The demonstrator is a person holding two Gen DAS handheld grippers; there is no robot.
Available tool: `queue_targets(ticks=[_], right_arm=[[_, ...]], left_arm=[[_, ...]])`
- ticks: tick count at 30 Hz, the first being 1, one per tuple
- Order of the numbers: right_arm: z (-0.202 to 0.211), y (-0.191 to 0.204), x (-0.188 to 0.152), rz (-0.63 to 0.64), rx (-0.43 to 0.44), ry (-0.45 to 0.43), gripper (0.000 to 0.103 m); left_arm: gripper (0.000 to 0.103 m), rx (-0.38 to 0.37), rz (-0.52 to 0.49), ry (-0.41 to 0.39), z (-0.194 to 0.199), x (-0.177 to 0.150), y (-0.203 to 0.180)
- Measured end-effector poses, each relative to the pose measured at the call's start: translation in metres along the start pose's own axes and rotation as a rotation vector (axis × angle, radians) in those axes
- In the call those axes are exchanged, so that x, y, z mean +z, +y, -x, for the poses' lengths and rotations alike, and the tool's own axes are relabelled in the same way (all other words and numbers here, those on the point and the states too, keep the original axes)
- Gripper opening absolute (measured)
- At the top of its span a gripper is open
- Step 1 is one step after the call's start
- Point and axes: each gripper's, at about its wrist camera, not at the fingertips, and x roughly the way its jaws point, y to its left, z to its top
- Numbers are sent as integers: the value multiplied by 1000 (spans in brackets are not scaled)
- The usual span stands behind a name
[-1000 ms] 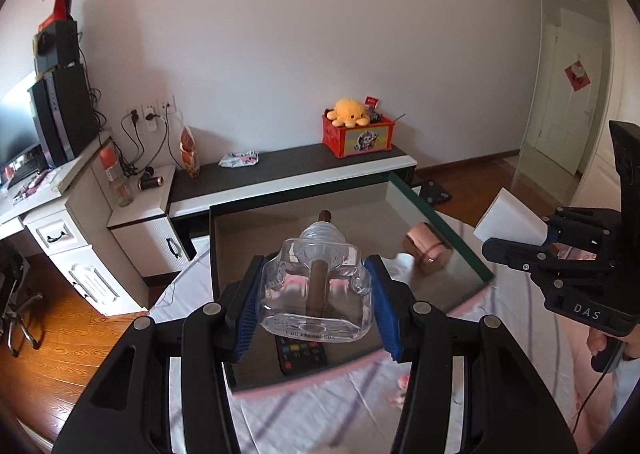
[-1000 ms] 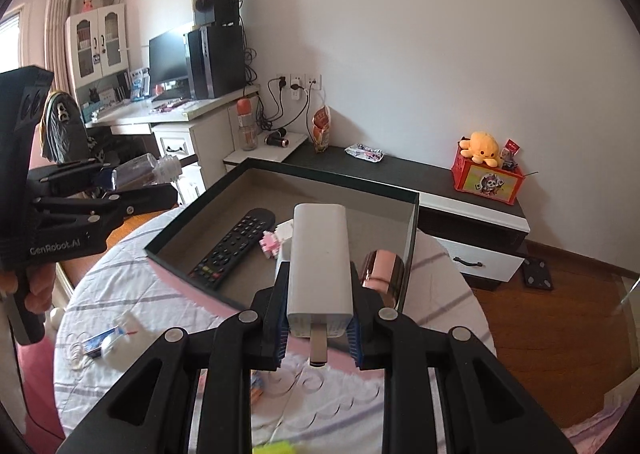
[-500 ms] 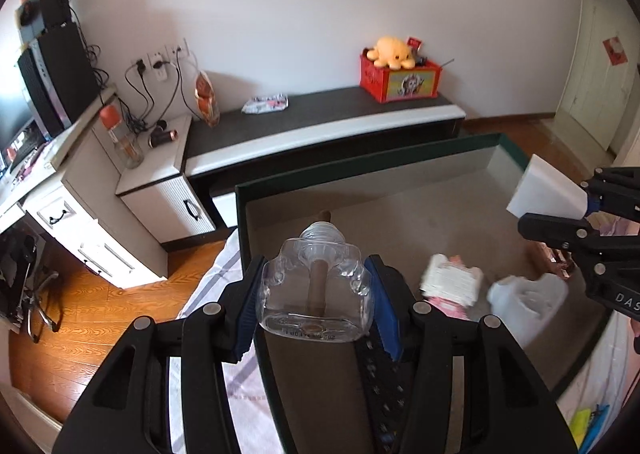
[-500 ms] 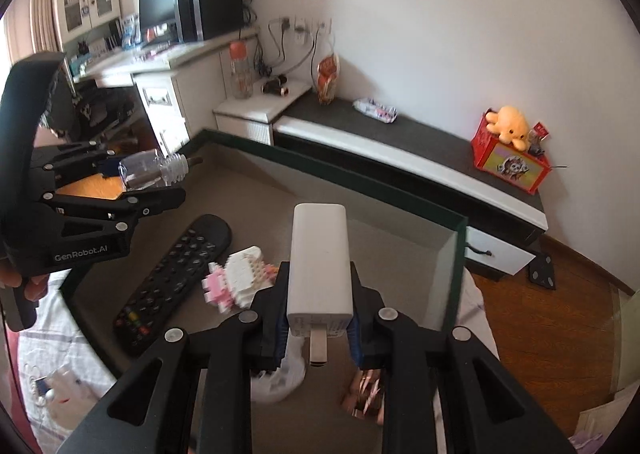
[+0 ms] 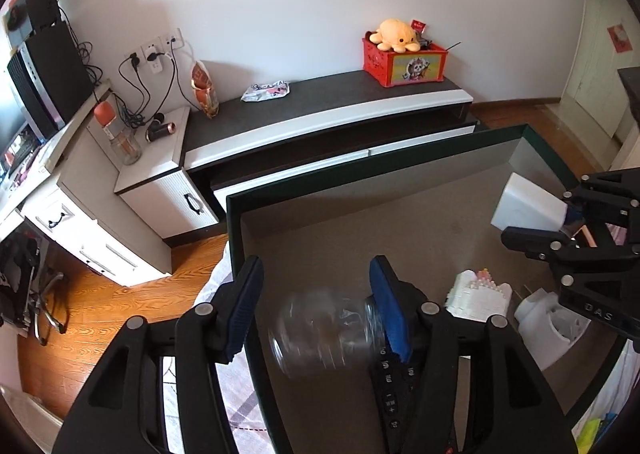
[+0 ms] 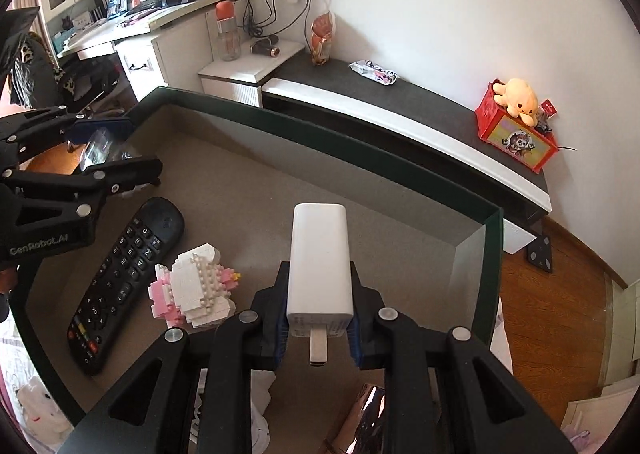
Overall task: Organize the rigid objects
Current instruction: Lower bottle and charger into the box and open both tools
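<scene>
The clear bottle between the left gripper's opening jaws is smeared by motion blur, so whether a pad touches it cannot be told. The remote control is mostly hidden behind that gripper (only 1 strip of buttons shows). A copper-coloured object is cut off by the right wrist view's bottom edge.

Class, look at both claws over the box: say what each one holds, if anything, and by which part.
Right claw: white charger, clamped by both sides near its plug end. Left claw: jaws opening, clear bottle blurred between them, only the right pad seems to touch.
</scene>
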Motion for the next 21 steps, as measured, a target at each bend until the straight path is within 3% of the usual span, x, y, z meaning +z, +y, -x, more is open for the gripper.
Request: queue_targets(ticks=[5, 9, 21], right_arm=[[-4, -3, 0, -16, 1, 26, 24], [-4, -4, -1, -28, 1, 34, 24], [44, -2, -13, -77, -4, -46, 38]], left_arm=[[74, -47, 22, -25, 12, -6, 0], [81, -35, 16, -43, 24, -12, -6], [90, -29, 32, -100, 78, -30, -12]])
